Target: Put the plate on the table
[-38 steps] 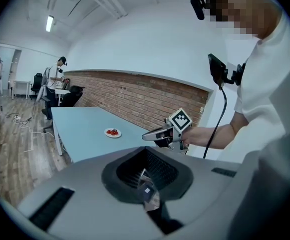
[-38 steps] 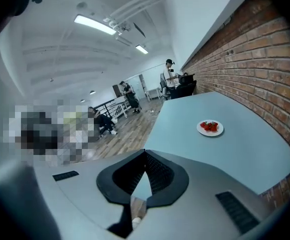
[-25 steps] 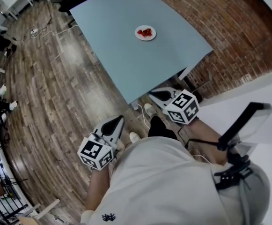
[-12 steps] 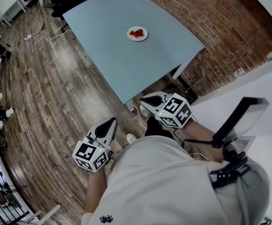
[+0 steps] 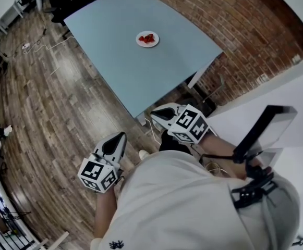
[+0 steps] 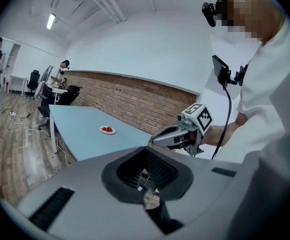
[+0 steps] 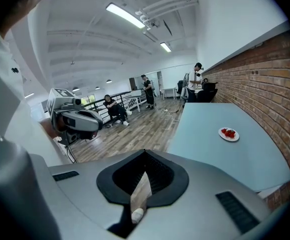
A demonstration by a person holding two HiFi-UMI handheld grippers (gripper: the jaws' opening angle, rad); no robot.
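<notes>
A small white plate (image 5: 147, 39) with red pieces on it rests on the pale blue table (image 5: 141, 77), far from both grippers. It also shows in the left gripper view as the plate (image 6: 107, 130) and in the right gripper view as the plate (image 7: 228, 133). My left gripper (image 5: 119, 137) hangs over the wooden floor, close to my body. My right gripper (image 5: 155, 112) is held just off the table's near corner. Both are shut with nothing in them: the left gripper (image 6: 145, 180) and the right gripper (image 7: 141, 185) each show jaws pressed together.
A brick wall (image 5: 234, 20) runs along the table's right side. Wooden floor (image 5: 52, 113) with cables lies to the left. Chairs and seated people (image 7: 112, 109) are at the room's far end. A dark screen on a mount (image 5: 266, 132) sticks out at my right.
The table and plate have slid up and left in the head view. Both grippers have drifted slightly left and down, still shut and held near my body.
</notes>
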